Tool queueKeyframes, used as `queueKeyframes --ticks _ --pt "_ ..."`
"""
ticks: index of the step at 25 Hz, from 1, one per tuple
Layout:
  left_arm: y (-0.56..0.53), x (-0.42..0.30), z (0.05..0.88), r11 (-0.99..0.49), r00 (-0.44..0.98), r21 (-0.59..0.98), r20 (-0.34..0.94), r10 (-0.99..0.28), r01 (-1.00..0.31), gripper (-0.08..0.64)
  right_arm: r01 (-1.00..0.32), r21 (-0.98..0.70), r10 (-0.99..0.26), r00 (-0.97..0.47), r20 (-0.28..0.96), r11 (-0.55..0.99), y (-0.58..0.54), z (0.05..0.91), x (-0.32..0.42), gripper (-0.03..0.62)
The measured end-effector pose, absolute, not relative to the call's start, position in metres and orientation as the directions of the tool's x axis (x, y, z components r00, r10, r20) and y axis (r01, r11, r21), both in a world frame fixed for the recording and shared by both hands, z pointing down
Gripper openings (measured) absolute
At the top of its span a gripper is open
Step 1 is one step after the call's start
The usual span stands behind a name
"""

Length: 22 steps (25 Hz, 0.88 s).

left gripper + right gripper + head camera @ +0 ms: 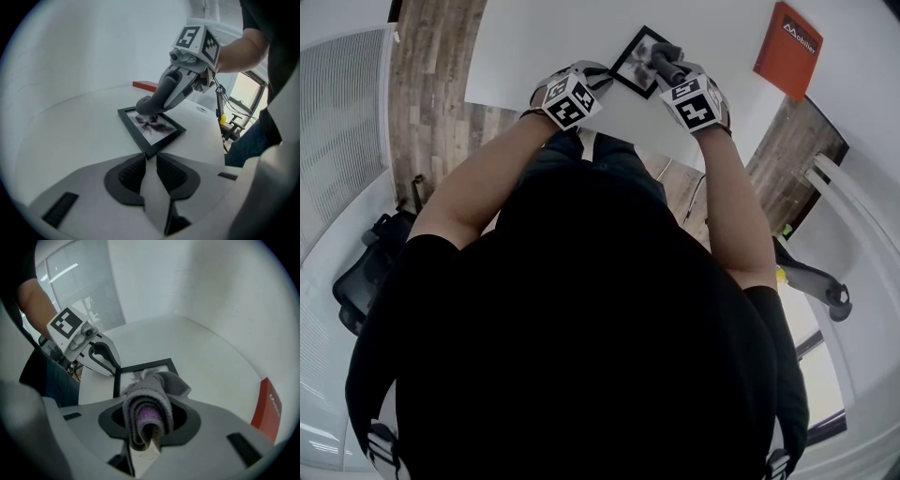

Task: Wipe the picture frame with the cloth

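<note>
In the head view, the picture frame [635, 49] lies flat on the white table [534, 37] at 12 o'clock from the person, turned corner-on between the two grippers. The left gripper [607, 75] meets it from 7 o'clock. The right gripper [673, 71] comes in from 4 o'clock with a grey cloth [664, 58] laid on the frame. A red booklet [787, 37] lies well apart at 2 o'clock.

In the left gripper view, the jaws are drawn close, and the frame's near corner appears pinched at their tips. The frame's diagonal runs away toward 12 o'clock, and the cloth touches its far end.

In the right gripper view, the jaws are clamped on the rolled cloth, whose free end rests on the glass straight ahead at 12 o'clock. The left gripper's tip sits at the frame's corner at 10 o'clock. The uncovered glass lies between cloth and left gripper, so the wiping stroke likely runs that way, while the left only steadies.
</note>
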<state>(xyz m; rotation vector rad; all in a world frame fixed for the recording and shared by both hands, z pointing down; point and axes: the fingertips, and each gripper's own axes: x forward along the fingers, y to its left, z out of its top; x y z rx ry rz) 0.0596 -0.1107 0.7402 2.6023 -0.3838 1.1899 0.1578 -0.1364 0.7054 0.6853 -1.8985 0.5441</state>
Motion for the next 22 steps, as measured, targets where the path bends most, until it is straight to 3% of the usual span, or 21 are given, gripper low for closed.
queueKeyframes --ticks 22 --pt "-0.112 0.06 0.741 -0.931 0.631 0.112 0.762 -0.145 -0.348 0.078 -0.685 -0.297 -0.121 -0.491 0.862 0.665 -0.089 0.705 0.121 0.118"
